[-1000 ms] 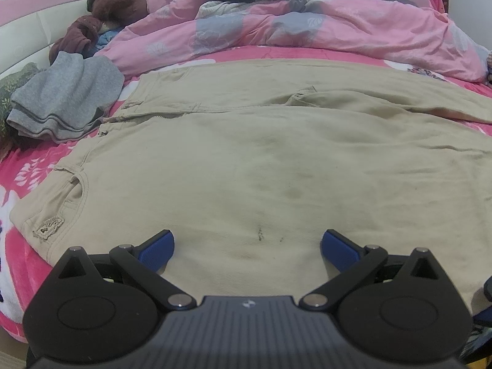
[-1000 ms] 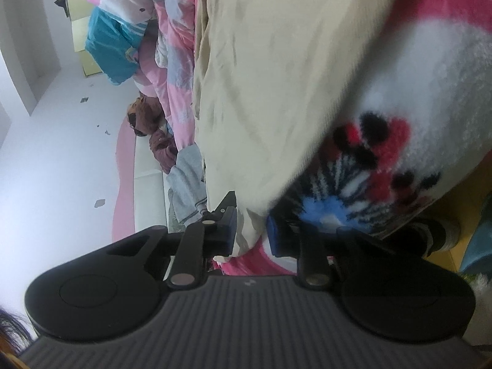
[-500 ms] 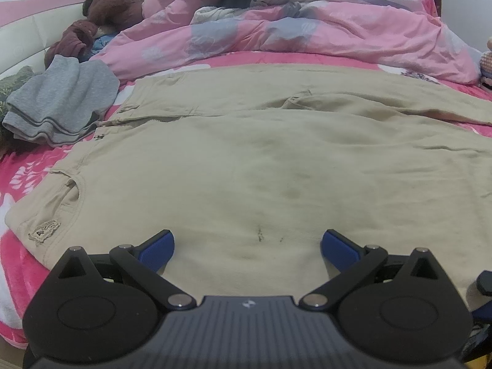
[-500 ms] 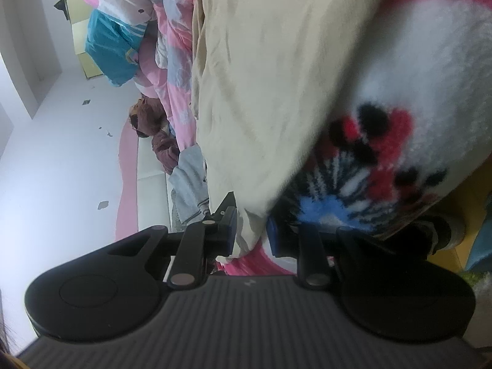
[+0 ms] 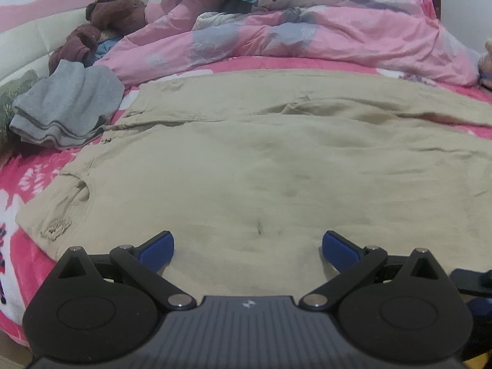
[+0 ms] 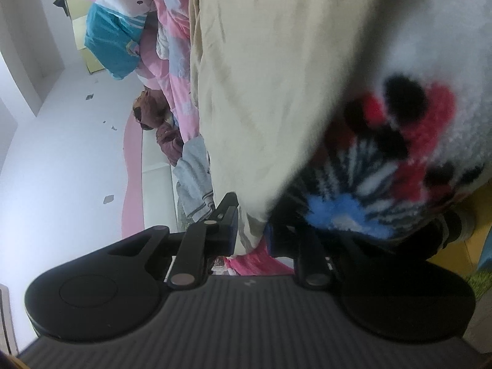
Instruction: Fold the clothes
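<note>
Between my right gripper's point(image 6: 250, 230) narrowing jaws sits the near edge of the beige trousers point(image 5: 261, 166), with a fold of the pink fleece blanket point(image 6: 399, 141) just beside it. Compared with a second ago, the gap has tightened: the jaws are closing on the cloth, though I judge the pinch not yet firm. My right hand is rolled on its side at the mattress edge and has not travelled.

My left gripper point(image 5: 247, 246) stands wide, pads clear of the fabric, poised above the trousers' near side. It has kept its place over the same interval and grips nothing.

Outward, the trousers lie spread flat across the bed, waistband toward the grey garment point(image 5: 67, 107) at the left, legs running right. A pink duvet point(image 5: 307, 40) is heaped beyond, with a brown plush toy point(image 5: 107, 12) by the headboard.

Assessment: folding has not begun; one edge is being secured, the other needs a grip first.
</note>
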`<state>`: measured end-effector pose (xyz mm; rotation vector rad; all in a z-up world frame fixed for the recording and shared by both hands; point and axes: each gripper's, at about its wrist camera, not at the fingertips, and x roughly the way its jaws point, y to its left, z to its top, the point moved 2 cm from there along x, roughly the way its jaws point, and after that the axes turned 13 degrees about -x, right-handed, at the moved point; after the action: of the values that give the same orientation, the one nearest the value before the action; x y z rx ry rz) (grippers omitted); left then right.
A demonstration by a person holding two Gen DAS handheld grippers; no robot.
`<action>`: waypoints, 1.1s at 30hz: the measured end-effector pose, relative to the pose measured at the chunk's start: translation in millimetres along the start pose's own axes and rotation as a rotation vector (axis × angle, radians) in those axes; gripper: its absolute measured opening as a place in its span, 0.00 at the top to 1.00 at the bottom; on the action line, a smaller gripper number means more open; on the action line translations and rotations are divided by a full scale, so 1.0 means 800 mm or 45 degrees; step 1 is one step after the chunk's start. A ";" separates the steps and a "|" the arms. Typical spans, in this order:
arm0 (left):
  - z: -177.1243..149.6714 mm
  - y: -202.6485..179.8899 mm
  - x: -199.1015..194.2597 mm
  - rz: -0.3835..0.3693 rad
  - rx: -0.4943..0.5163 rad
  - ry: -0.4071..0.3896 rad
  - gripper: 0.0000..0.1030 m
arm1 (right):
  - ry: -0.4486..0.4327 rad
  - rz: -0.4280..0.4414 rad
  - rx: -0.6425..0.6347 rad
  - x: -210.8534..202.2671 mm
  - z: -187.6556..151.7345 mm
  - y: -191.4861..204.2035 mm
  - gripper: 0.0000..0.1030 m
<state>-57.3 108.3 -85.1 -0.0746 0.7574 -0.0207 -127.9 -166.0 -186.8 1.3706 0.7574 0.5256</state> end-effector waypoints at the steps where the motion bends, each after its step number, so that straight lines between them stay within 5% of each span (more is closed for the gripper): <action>1: 0.000 0.005 -0.006 -0.016 -0.023 -0.007 0.00 | 0.002 0.001 0.006 0.000 0.000 -0.001 0.87; 6: 0.000 0.036 -0.034 -0.054 -0.165 -0.065 0.00 | 0.004 0.009 0.025 0.000 0.000 -0.004 0.91; 13: 0.009 0.102 -0.050 0.008 -0.422 -0.161 0.00 | 0.008 0.015 0.033 0.003 0.001 -0.004 0.91; 21: 0.016 0.155 -0.045 0.042 -0.656 -0.171 0.02 | 0.009 0.016 0.037 0.003 0.000 -0.003 0.91; 33: 0.011 0.176 -0.039 0.023 -0.784 -0.170 0.10 | 0.014 0.019 0.043 -0.001 0.000 -0.006 0.91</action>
<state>-74.8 251.0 -67.7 -0.6492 0.6092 0.2342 -129.2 -167.2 -191.3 1.4068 0.7686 0.5348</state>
